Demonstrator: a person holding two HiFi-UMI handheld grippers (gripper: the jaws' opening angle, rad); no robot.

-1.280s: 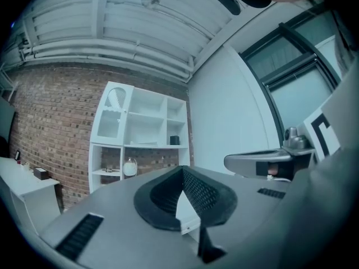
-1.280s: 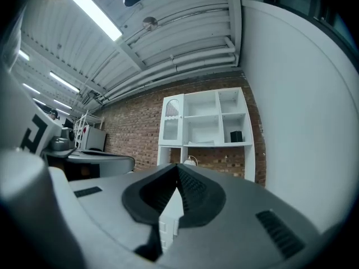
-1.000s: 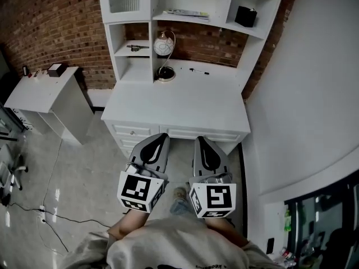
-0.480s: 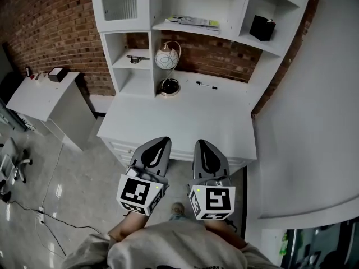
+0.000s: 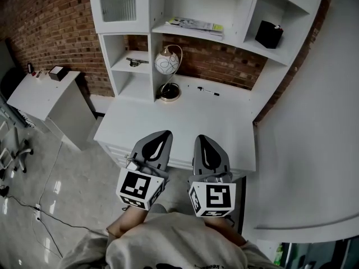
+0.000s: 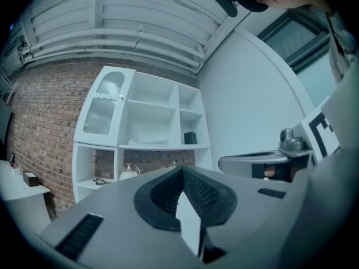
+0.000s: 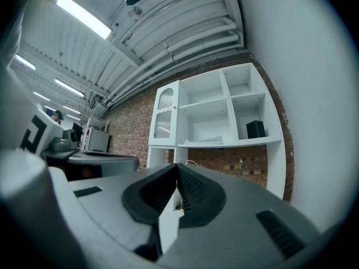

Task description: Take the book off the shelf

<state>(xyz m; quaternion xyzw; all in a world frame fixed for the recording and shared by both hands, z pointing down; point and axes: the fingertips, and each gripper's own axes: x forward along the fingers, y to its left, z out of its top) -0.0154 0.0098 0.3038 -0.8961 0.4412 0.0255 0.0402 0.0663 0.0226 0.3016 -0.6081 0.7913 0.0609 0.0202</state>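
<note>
My left tool (image 5: 161, 137) and right tool (image 5: 203, 142) point level, side by side over the counter's (image 5: 185, 116) near edge, both pressed together on nothing.

Your book (image 5: 196, 24) lies flat and closed on the middle shelf (image 5: 238, 37). It's thin, with a pale cover and a yellow-green patch at its right end (print too small to read). Its long side runs roughly along the shelf's front edge, slightly skewed. It sits near that front edge, about mid-width of the shelf, left end a bit further back.
</note>
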